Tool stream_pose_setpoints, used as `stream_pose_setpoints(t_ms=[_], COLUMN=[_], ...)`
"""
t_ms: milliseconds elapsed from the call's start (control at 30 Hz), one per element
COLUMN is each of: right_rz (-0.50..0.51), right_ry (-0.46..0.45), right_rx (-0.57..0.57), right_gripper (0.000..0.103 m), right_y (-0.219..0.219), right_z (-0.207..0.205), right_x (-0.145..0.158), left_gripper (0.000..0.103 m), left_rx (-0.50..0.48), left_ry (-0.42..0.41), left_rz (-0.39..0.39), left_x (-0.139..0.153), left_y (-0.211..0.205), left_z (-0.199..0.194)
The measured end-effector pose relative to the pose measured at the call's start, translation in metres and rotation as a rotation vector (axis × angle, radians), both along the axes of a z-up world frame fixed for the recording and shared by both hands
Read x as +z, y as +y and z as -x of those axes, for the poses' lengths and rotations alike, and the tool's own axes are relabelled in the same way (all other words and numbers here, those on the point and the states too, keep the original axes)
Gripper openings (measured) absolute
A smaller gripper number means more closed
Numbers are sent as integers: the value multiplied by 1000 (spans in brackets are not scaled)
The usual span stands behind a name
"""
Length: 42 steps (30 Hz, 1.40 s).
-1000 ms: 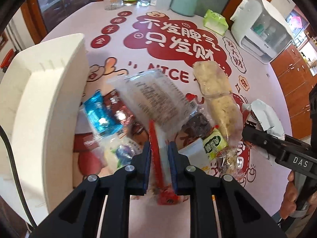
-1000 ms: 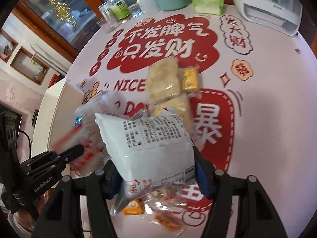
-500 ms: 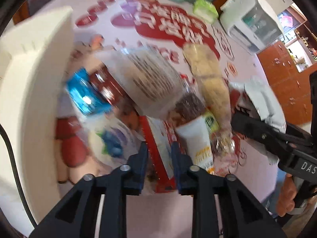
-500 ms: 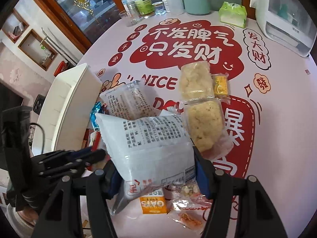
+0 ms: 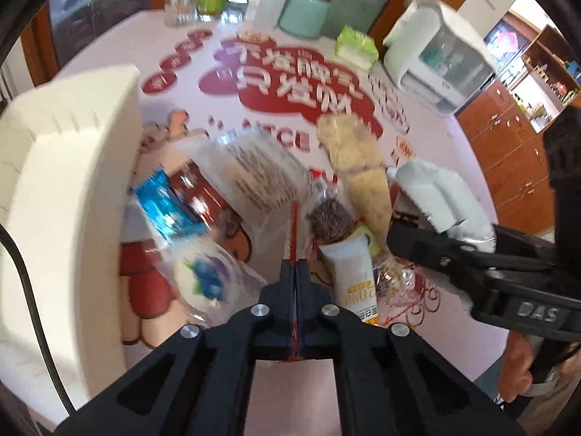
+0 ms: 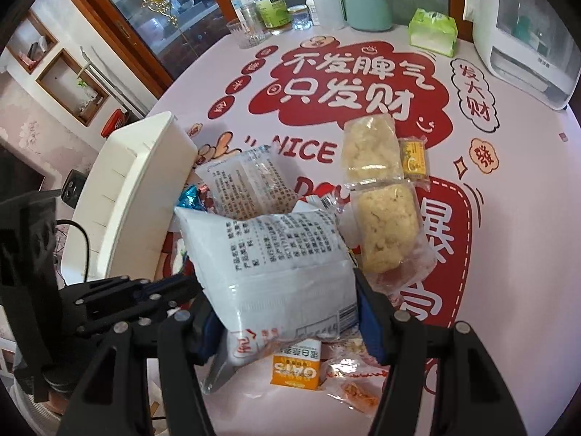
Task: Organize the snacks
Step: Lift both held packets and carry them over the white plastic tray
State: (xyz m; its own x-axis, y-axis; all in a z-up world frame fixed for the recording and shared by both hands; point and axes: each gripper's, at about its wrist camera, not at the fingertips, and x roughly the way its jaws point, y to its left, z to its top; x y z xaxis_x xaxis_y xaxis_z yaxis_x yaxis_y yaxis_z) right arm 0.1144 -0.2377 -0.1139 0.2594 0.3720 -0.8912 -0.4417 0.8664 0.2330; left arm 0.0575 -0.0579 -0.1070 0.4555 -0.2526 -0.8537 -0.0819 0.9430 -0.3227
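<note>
A pile of snack packets lies on the pink-and-red printed table (image 5: 109, 47) beside a white basket (image 5: 72, 181). My left gripper (image 5: 295, 267) is closing tight on a thin red-edged packet (image 5: 293, 225), held edge-on between the pads. In the right wrist view the left gripper (image 6: 170, 287) sits low at the left. My right gripper (image 6: 287, 290) is shut on a puffy white bag with black print (image 6: 276, 254), lifted above the pile. Below lie a clear printed bag (image 6: 250, 181), two pale rice-crisp packs (image 6: 370, 149), an orange oat bar (image 6: 297, 370) and a blue packet (image 5: 163, 207).
The white basket (image 6: 145, 181) stands along the table's left edge. At the far edge are a green tissue pack (image 6: 432, 31), a teal canister (image 6: 366, 3), bottles and glasses (image 6: 268, 7), and a white appliance (image 6: 523, 36). A hand (image 5: 519, 367) holds the right gripper.
The left jaws stood loosely around the red packet, widened a little, then shut flat on it. The right gripper drew back from the pile, with the white bag still in its grip.
</note>
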Motion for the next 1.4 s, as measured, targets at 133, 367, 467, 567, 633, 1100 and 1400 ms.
stream_pose_setpoints(t_ms=[133,367,467,567,633,1100,1400], right_rz=[-10,4,-11,-18,-31,10,71], right_ry=[-26,-101,-117,-145,-153,-109,-56], right_rx=[16,24,17,21,26,83,68], right_gripper=[62,62,62,62,62,63,63], right_y=[9,45,69,95,115,228,244], right_z=[6,27,42,55,64,108,113], right_x=[15,47,60,70,75,52,31], left_gripper=[0,0,0,0,0,0,0], left_rx=[37,48,36,36,36,28,-20], left_ry=[-85,-216,-246,-258,-254,-182,-136], left_rz=[-30,-55,-86,-111,-120,-211,-210], left_x=[39,101,119,129,131,100,75], left_y=[21,77,105,135,152,230,234], left_z=[16,37,45,52,57,72,65])
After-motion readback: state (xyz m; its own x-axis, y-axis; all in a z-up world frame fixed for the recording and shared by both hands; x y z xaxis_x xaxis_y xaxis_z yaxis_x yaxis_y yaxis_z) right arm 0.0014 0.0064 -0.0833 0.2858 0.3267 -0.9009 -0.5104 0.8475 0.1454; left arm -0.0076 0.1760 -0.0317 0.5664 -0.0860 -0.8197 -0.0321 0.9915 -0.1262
